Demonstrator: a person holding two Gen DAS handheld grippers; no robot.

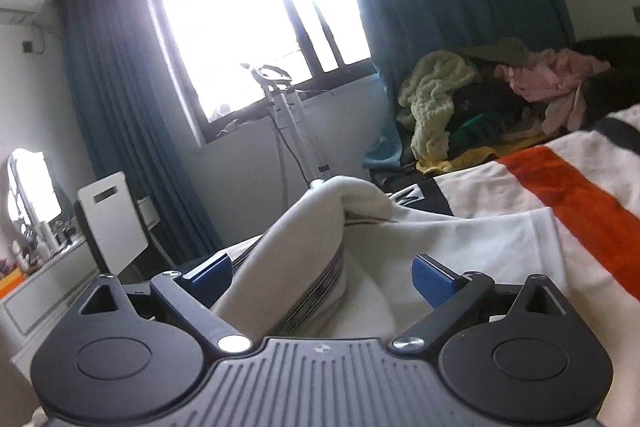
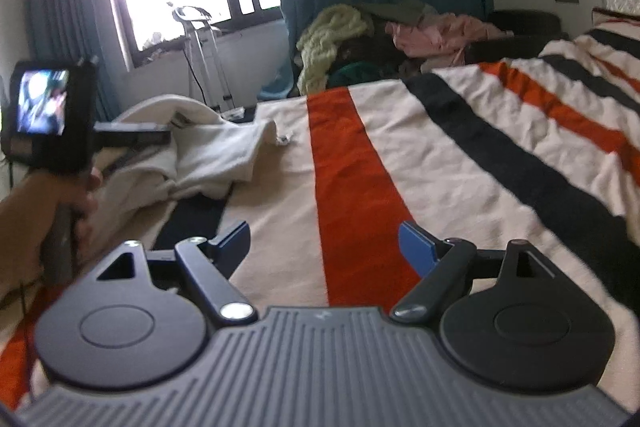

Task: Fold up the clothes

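A cream-white garment point(image 1: 304, 235) with a ribbed striped hem lies bunched on the striped bedspread point(image 1: 568, 183). My left gripper point(image 1: 322, 277) is open, its blue pads on either side of a raised fold of the garment, not closed on it. In the right wrist view the same garment point(image 2: 200, 151) lies at the left of the bed, with the left gripper's body point(image 2: 52, 119) and the hand holding it beside it. My right gripper point(image 2: 322, 247) is open and empty, low over the bedspread point(image 2: 460, 131), well to the right of the garment.
A pile of unfolded clothes point(image 2: 360, 39), light green, pink and dark, sits at the bed's far side point(image 1: 480, 95). Beyond are teal curtains, a bright window and a garment steamer stand point(image 1: 288, 107). A white chair and dresser point(image 1: 108, 227) stand at left.
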